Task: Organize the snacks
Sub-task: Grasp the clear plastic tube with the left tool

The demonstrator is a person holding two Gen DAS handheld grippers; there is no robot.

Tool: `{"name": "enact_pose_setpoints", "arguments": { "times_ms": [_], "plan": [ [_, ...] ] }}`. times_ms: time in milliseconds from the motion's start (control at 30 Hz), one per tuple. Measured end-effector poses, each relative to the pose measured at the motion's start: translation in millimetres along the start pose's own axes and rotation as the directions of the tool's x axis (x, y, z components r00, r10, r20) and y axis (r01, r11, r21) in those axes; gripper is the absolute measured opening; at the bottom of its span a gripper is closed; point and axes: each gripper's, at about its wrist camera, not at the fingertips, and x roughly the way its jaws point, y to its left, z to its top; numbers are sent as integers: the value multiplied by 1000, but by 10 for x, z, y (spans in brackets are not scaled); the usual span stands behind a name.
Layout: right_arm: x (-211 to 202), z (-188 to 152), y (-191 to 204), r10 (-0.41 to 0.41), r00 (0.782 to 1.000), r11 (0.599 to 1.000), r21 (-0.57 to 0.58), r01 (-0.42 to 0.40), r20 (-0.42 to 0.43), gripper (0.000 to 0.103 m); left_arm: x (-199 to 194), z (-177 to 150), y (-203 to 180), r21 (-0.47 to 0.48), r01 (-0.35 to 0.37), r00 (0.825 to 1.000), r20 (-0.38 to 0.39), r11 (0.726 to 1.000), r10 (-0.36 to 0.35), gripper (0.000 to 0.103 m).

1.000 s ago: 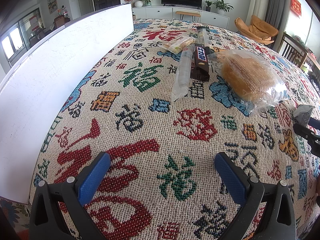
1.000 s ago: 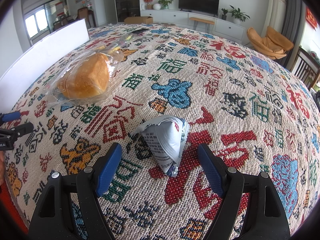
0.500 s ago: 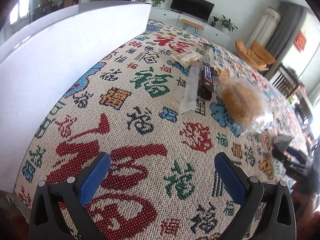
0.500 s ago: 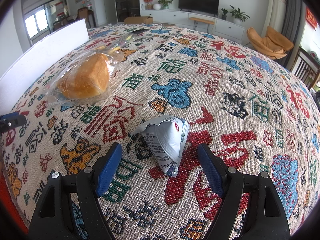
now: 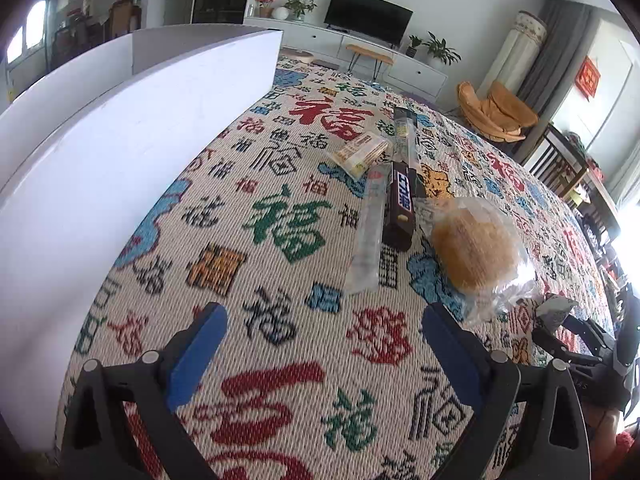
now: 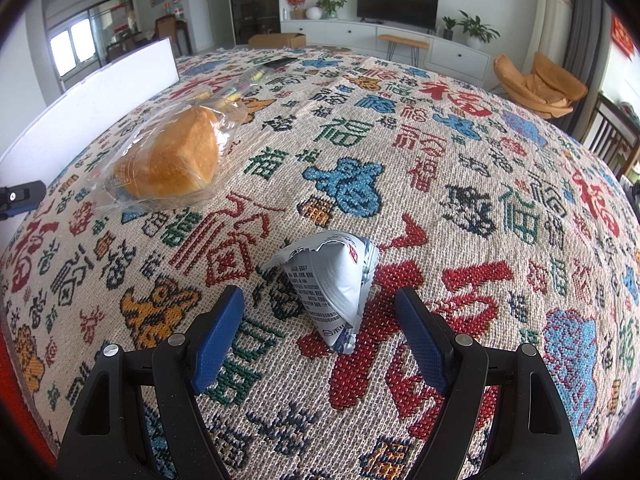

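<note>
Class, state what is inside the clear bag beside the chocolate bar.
The clear bag holds one golden bread bun. Its underside and anything beneath it are hidden.

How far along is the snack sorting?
Done: nothing visibly; no snack is seen inside the white box.
In hand: nothing. Right gripper is open around the silver packet; left gripper is open over bare cloth.
Left: bagged bread, chocolate bar, clear tube pack, wafer pack.

Your snacks lie scattered on the patterned cloth: a bagged bun, a dark chocolate bar touching a clear tube pack, a wafer pack, and a crumpled white packet.
</note>
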Motion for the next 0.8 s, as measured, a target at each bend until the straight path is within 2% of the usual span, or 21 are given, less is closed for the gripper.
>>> {"name": "enact_pose_setpoints", "arguments": {
  "times_ms": [67, 133, 200, 233, 300, 333, 367, 400, 533, 633, 700, 733, 767, 800],
  "plan": [
    [1, 0, 0, 1, 1000, 1000, 0, -1, 0, 81, 138, 173, -83, 49, -18, 1000, -21, 999, 19, 83],
    [0, -1, 0, 1, 1000, 1000, 0, -1, 0, 81, 306, 314, -181, 93, -27, 998, -49, 995, 32, 76],
    [0, -1, -1, 1, 1000, 1000, 0, -1, 0, 81, 485, 409, -291, 138, -33, 996, -80, 990, 44, 74],
    [-2, 2, -4, 1, 1000, 1000, 0, -1, 0, 81, 576, 435, -342, 158, -46, 994, -95, 986, 62, 69],
    [-3, 3, -7, 1, 1000, 1000, 0, -1, 0, 81, 719, 441, -383, 178, -60, 988, -126, 982, 84, 48],
    [-2, -1, -2, 1, 1000, 1000, 0, -1, 0, 81, 710, 433, -394, 193, -83, 989, -100, 978, 104, 40],
    [-2, -1, -3, 1, 1000, 1000, 0, -1, 0, 81, 703, 424, -388, 197, -68, 990, -106, 978, 91, 25],
    [-3, 0, -4, 2, 1000, 1000, 1, -2, 0, 81, 676, 406, -369, 191, -46, 991, -114, 981, 68, 19],
    [-3, 3, -6, 1, 1000, 1000, 0, -1, 0, 81, 384, 174, -210, 168, -1, 986, -163, 986, 29, 19],
    [-3, 1, -4, 1, 1000, 1000, 0, -1, 0, 81, 127, -120, -45, 152, 40, 973, -230, 988, -4, 19],
    [-4, 2, -4, 0, 1000, 1000, -1, 0, -1, 81, 2, -263, 58, 121, 52, 968, -249, 991, -20, 27],
    [-4, 2, -5, 0, 1000, 1000, -1, 0, -1, 81, -51, -307, 84, 109, 48, 970, -244, 993, -20, 45],
    [-5, 7, -11, -1, 1000, 1000, -1, 1, -1, 81, -83, -320, 97, 104, 37, 974, -228, 994, -12, 70],
    [-4, 3, -6, 0, 1000, 1000, -1, 0, 0, 81, -104, -314, 95, 106, 14, 979, -201, 994, 8, 80]
  ]
}}
